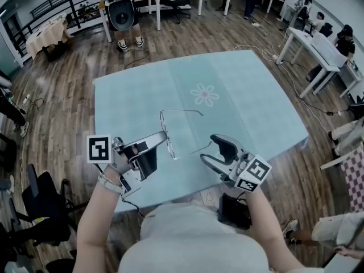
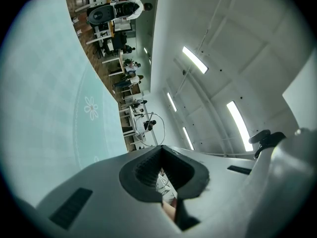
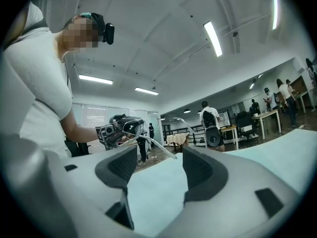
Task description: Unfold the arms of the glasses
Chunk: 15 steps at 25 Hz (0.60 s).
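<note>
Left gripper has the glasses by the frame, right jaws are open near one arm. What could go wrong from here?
1. The glasses hang above the table from the left gripper alone, pinched on thin wire. A sideways push could twist them loose.
2. The near arm is thin and only reaches the tips of the right gripper, whose jaws are open. Closing could miss or bend it.
</note>
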Tool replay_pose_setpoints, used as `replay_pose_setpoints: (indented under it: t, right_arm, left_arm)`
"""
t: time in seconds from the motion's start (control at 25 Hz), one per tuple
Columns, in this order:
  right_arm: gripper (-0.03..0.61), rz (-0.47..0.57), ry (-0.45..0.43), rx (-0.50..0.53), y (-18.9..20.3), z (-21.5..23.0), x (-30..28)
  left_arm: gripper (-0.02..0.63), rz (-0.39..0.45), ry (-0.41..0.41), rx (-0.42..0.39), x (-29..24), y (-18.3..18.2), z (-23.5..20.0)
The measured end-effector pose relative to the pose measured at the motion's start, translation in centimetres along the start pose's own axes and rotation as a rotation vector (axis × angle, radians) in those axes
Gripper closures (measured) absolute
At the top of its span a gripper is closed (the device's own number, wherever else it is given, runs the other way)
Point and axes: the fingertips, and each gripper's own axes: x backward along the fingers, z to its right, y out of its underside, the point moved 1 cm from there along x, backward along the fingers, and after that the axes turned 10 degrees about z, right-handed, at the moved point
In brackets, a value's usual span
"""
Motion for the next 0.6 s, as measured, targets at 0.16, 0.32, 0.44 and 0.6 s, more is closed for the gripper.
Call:
replay_pose_setpoints:
  t: [0.16,0.32,0.44,0.6]
  right_arm:
    - [0.298,0.010,0.065,0.070,-1.3,0.9,0.2]
    - [0.298,-0.018,0.127,0.151,-2.5,1.5,-0.1]
    - [0.298,-0.048,0.160,0.196,-2.9,1.3,-0.5]
    - [0.298,-0.054,0.211,0.227,-3.8,0.9,-1.2]
  left_arm:
    - [0.607,0.036,0.010,0.000,0.1,-0.4,-0.1]
    - [0.607,0.071,0.020,-0.010,-0.1,-0.9,-0.7]
    - [0.607,0.097,0.024,-0.014,-0.1,-0.9,-1.1]
    - [0.607,0.141,0.044,-0.008,0.0,-1.0,-1.4]
